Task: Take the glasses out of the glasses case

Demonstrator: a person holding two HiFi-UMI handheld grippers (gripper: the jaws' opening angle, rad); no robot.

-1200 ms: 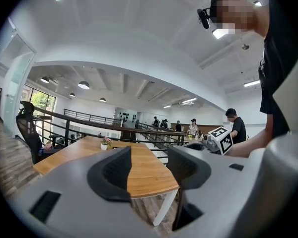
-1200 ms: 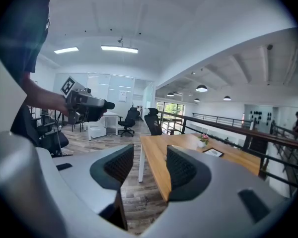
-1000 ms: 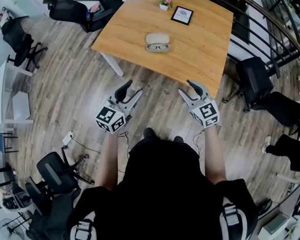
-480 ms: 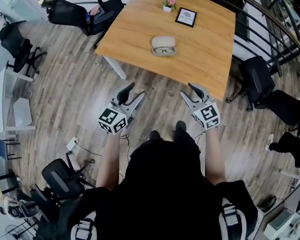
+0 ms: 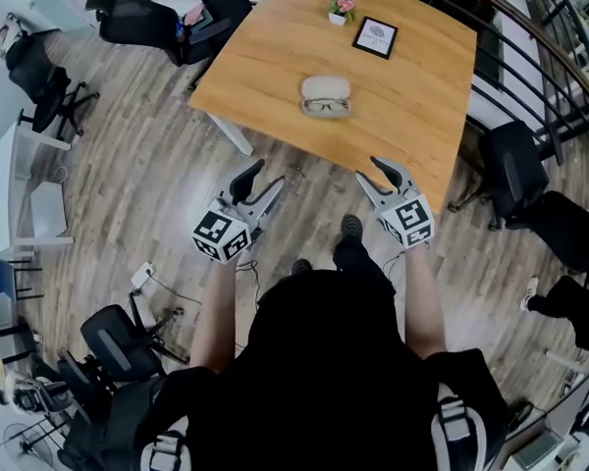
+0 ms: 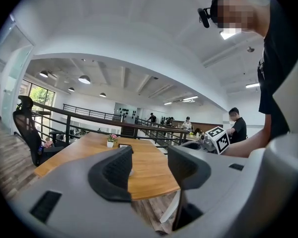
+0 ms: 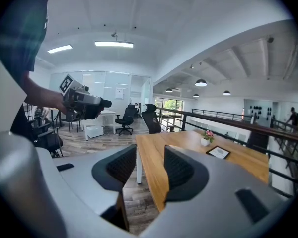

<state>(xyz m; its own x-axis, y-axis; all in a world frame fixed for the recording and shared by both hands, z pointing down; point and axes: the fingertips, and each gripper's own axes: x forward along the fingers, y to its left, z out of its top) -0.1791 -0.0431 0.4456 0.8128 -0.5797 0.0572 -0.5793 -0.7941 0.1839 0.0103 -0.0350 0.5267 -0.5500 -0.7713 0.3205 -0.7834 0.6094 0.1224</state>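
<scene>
Office floor of wood planks, with a wooden table (image 5: 275, 67) ahead; the person is standing just short of its near edge. Glasses case (image 5: 326, 86) is lying open near the table's middle, with the glasses (image 5: 326, 106) sitting in its near half (folded or not, too small to tell). Left gripper (image 5: 265, 175) is hanging off the table with its jaws apart and nothing between them. Right gripper (image 5: 369, 170) is holding nothing either; its jaws have just been closing a little but are standing well apart. Both are well short of the case.

Step in hand, as judged: the reach-in. Doing it well probably means bringing one gripper in low to steady the case shell. The other should be pinching the frame at the bridge or rim, not on a lens. Lifting straight up should keep the case from dragging along. Flower pot (image 5: 341, 10) and framed card (image 5: 375, 37) are sitting further back, clear of that path.
</scene>
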